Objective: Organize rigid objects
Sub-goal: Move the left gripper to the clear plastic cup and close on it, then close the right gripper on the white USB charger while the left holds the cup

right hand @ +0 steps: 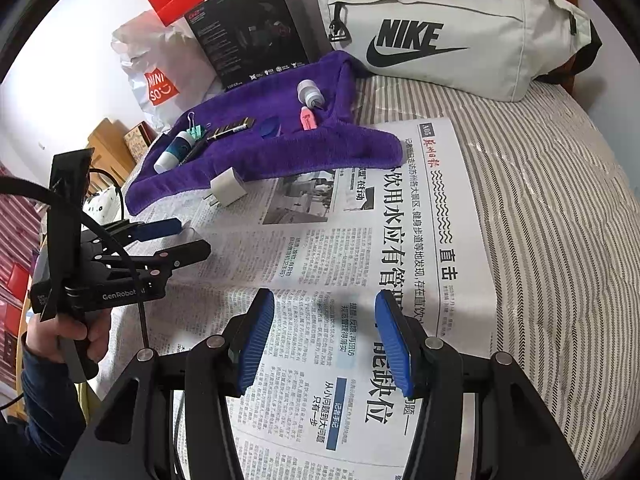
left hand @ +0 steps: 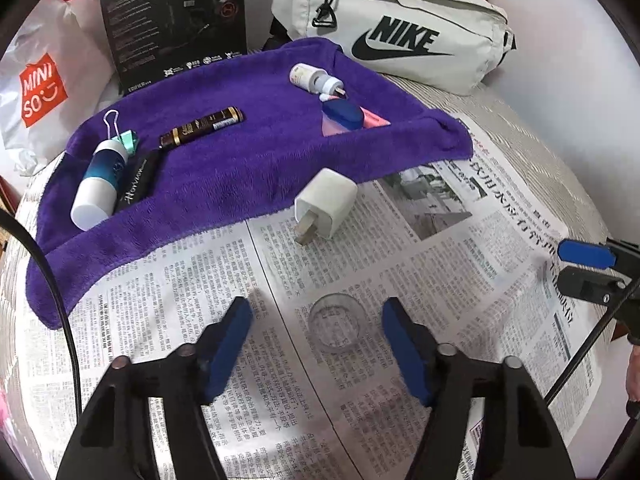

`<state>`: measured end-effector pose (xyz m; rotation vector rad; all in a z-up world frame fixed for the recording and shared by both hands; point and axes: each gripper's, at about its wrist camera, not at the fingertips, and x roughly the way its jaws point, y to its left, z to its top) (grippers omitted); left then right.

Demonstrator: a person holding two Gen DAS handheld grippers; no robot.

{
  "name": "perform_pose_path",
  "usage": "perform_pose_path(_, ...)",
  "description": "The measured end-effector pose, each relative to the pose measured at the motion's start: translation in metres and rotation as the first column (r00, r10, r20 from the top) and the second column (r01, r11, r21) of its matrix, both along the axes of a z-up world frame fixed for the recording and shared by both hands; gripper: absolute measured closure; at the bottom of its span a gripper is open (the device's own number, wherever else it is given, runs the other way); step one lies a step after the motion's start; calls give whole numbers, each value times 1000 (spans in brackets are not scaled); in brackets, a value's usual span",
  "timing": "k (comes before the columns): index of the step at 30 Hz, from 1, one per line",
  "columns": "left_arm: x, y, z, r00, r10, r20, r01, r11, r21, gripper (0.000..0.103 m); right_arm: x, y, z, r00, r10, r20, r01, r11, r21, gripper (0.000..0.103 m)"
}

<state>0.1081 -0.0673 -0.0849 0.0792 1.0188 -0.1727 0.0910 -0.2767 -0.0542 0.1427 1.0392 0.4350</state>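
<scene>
A small clear glass cup [left hand: 335, 324] stands on the newspaper [left hand: 400, 264] between the blue pads of my left gripper [left hand: 316, 312]. The pads stand apart from it on both sides, so the gripper is open. A white charger plug [left hand: 326, 204] lies at the edge of the purple towel [left hand: 248, 152]. On the towel lie a teal and white bottle [left hand: 100, 184], a brown lip balm [left hand: 202, 126], a small white bottle [left hand: 314, 78] and a blue-lidded pink jar [left hand: 342, 118]. My right gripper [right hand: 324, 312] hangs open over the newspaper [right hand: 360, 240] with nothing between its fingers.
A grey Nike bag [left hand: 400, 28], a black product box [left hand: 172, 20] and a Miniso plastic bag [left hand: 40, 92] line the back. A green binder clip [left hand: 128, 138] and black tube [left hand: 138, 182] lie on the towel. Striped bedding [right hand: 540, 220] extends to the right. A hand [right hand: 76, 332] holds the left gripper.
</scene>
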Motion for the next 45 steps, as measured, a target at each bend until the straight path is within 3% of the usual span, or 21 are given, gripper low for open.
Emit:
perform_pose_path(6,-2,0,2,999,-30,20,31,999,-17,52,2,2,-5,1000,1,-14,-2,1000,-3,51)
perform_pose_path(13,-5,-4,3,997,-72,22,72,997,-23,77,2,6,-6,1000,5,-23,-6,1000,-17,50)
perform_pose_path(22,-13,24,7,999,-37,24,38,998,-52,77,9,29,0,999,47,-2,-47,998,-32,50)
perform_pose_path(31,-18,77,5,998,65,23,-64,997,-52,77,39,91,5,985,168,46,-167,986,-25,50)
perform_pose_path(37,-18,94,4,995,93,20,-91,995,-51,77,61,127,0,966,239,99,-231,969,-91,50)
perform_pose_path(45,-17,100,2,996,90,22,-88,994,-67,77,79,147,-16,956,279,91,-267,955,-128,50)
